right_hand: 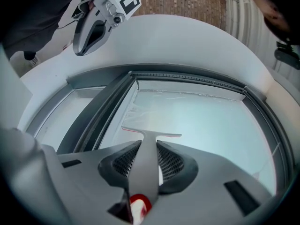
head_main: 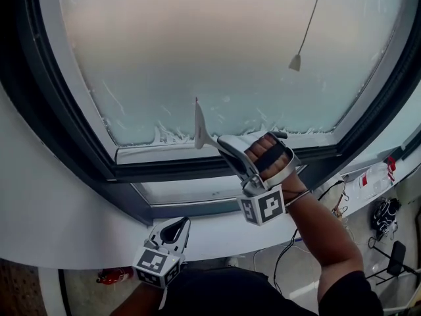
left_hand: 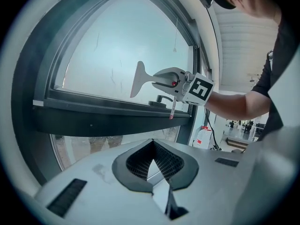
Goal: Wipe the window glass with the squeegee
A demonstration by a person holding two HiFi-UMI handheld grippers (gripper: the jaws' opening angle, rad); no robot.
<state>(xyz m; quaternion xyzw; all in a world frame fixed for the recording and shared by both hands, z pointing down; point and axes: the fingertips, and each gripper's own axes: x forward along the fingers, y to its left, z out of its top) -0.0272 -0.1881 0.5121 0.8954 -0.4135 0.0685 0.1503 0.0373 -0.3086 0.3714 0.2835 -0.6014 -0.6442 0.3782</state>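
With my right gripper (right_hand: 145, 150) clamped on the squeegee (right_hand: 151, 135) and left gripper (left_hand: 152, 162) closed empty, I'd press the blade flat on the glass (right_hand: 206, 121), pulling evenly.

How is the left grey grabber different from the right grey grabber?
The right grey two-jaw gripper is shut on the grey T-shaped squeegee. The left grey two-jaw gripper is shut on nothing. The right one is up at the frosted window glass, and the left one hangs low, below the window. Both have their jaws closed.
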